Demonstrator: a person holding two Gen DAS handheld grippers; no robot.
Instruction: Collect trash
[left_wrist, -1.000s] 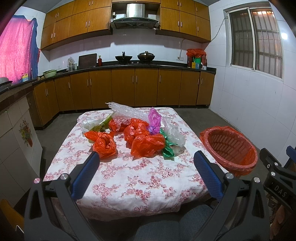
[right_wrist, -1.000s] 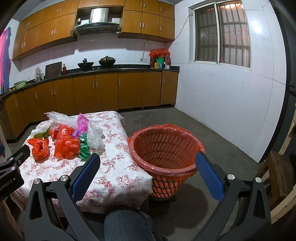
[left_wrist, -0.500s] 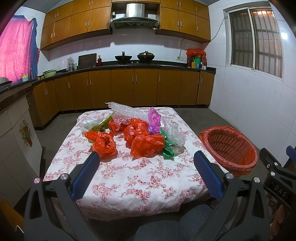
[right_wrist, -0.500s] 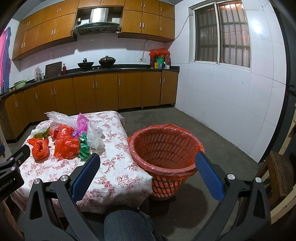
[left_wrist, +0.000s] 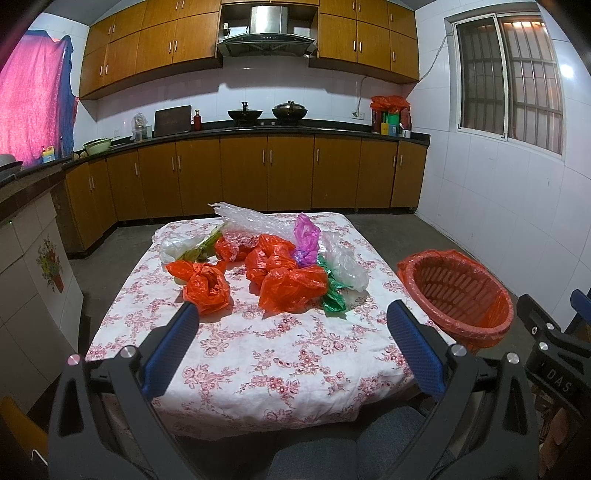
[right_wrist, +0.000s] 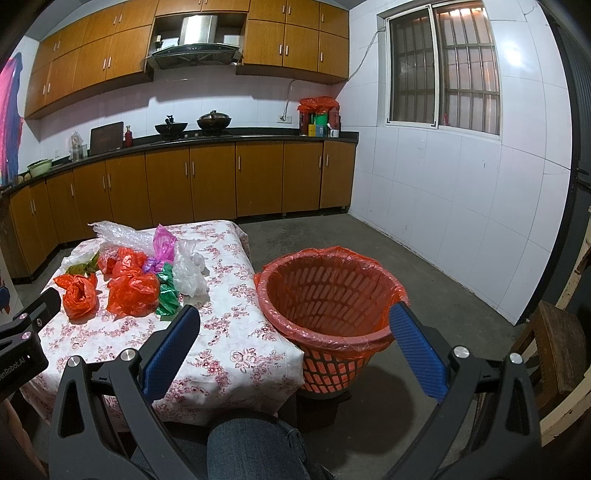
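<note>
A heap of crumpled plastic bags lies on a table with a floral cloth (left_wrist: 280, 343): orange bags (left_wrist: 291, 288) (left_wrist: 207, 284), a pink one (left_wrist: 306, 236), a green one (left_wrist: 334, 291) and clear ones (left_wrist: 345, 262). The heap also shows in the right wrist view (right_wrist: 131, 291). An orange basket lined with an orange bag (right_wrist: 328, 295) stands off the table's right side; it also shows in the left wrist view (left_wrist: 458, 291). My left gripper (left_wrist: 291, 332) is open and empty, held before the table's near edge. My right gripper (right_wrist: 293, 336) is open and empty, facing the basket.
Kitchen counters and wooden cabinets (left_wrist: 258, 173) line the far wall. A white tiled wall (right_wrist: 461, 206) runs along the right. A wooden chair (right_wrist: 554, 339) stands at the far right. My knee (right_wrist: 255, 446) shows below the grippers. Bare concrete floor surrounds the basket.
</note>
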